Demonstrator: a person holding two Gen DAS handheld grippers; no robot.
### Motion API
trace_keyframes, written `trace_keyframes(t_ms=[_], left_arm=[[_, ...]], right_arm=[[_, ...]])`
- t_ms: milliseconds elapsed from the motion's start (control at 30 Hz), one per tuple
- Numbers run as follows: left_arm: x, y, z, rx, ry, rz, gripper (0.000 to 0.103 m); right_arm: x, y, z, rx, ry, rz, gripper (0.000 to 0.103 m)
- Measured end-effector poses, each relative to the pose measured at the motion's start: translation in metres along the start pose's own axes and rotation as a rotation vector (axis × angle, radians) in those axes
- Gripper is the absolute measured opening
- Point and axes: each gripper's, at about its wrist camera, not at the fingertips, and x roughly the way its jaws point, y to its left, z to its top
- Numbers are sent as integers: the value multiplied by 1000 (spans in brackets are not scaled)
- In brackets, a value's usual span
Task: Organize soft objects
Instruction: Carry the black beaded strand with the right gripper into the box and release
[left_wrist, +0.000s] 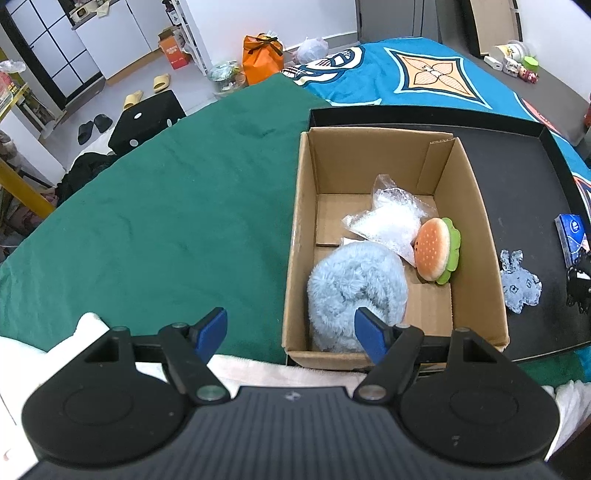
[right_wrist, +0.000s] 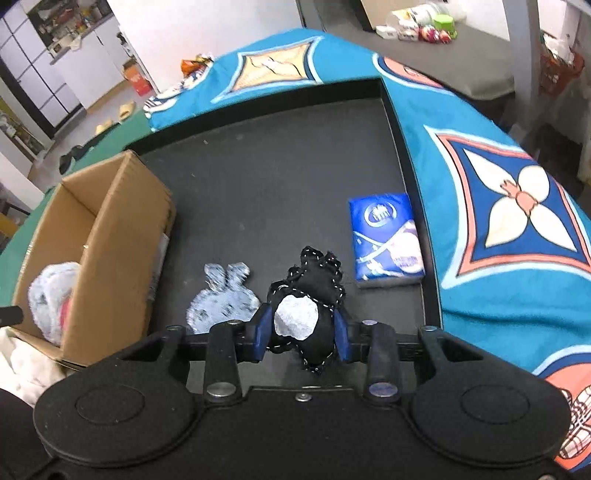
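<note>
Right gripper (right_wrist: 301, 328): blue pads pressed on a black stitched soft toy (right_wrist: 306, 295) with a white patch; toy's long axis runs forward, away from the camera, along the fingers. Left gripper (left_wrist: 291, 334): jaws wide, nothing between, hanging at the near edge of the cardboard box (right_wrist: 107, 206). Box lies to the held toy's left, on the black tray (right_wrist: 277, 155). On the tray beside the toy: pale blue fabric bunny (right_wrist: 221, 299), just left; blue tissue pack (right_wrist: 388, 236), right.

Matte black claw (left_wrist: 291, 334) bodies with round ribbed housings, silver pivot screws, blue finger pads (right_wrist: 261, 332).
</note>
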Motion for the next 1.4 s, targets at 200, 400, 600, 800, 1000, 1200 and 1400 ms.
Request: trace_keyframes(t_ms=[200,400,600,800,1000,1200,1400], left_arm=[[-2,4,-1,1,-10,-14,74],[0,12,0,-22,-21,-27,74],[5,21,-1,-45,-20,-40,74],[10,29,-4,-65,-25,-61,74],[15,33,-7,-69,-34,-83,74],[21,41,-11,-96,-56,-111,72],[26,45,-14,-113,-64,-150,59]], right_arm=[[-12,16,8,-37,-47,31,35],[-25,36,18,-88,-111,56,35],[-36,61,27,-146,-164,117,35],[-39,84,31,-189,-173,149,35],[-39,104,33,-224,-164,165,35],[-37,127,33,-249,-144,182,35],[-32,152,26,-287,-114,193,35]])
